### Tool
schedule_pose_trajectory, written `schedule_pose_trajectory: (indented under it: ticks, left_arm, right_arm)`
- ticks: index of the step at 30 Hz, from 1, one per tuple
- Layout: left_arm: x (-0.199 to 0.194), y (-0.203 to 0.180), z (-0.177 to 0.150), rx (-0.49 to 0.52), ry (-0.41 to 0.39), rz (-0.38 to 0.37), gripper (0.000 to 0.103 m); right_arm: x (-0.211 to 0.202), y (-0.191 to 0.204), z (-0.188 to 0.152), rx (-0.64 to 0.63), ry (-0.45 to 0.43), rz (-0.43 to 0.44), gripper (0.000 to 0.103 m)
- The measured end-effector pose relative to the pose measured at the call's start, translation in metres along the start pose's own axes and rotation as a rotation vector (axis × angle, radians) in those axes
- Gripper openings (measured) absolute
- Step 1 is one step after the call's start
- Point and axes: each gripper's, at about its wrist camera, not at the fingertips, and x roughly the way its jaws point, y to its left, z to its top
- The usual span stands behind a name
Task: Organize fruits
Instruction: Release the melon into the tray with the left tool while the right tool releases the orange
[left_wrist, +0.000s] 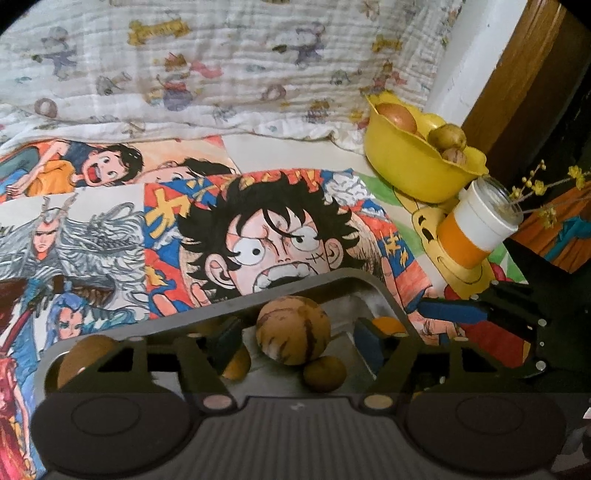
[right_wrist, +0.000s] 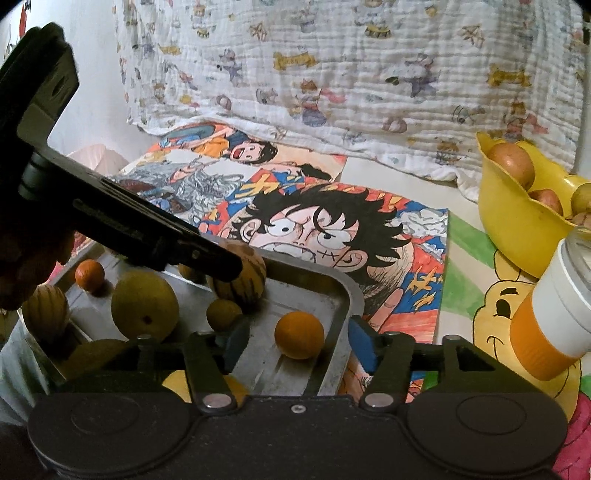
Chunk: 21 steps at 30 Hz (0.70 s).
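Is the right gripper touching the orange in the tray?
Apart. The right wrist view shows the orange resting free on the tray, with bare metal visible between it and both open fingers of the right gripper.

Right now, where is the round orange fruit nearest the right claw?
In the right wrist view, the round orange fruit lies in the grey metal tray, near its right corner, just ahead of the open right claw.

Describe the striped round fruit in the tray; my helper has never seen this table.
Find the grey metal tray at the near edge of the cartoon drawings. The striped fruit sits by its far rim. It is tan with dark streaks; its neighbours are plain orange or yellow.
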Motion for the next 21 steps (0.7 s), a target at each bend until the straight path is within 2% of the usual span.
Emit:
schedule_pose_trajectory:
  ticks: [8, 14, 21]
  left_arm:
    - [-0.029, -0.004, -0.005, -0.007, -0.089, 0.053, 0.095]
    - [-0.051, -0.004, -0.013, -0.039, -0.155, 0.086, 0.101]
    - [-0.074, 0.002, -0.03, -0.1, -0.209, 0.123, 0.102]
  right_arm:
    - [-0.018, 0.001, -0.002, 0.037, -0.06, -0.003, 0.081]
    - [-0.032, 0.006, -0.004, 0.057, -0.113, 0.0, 0.09]
    - [-0.053, 0.017, -0.01, 0.064, -0.194, -0.014, 0.099]
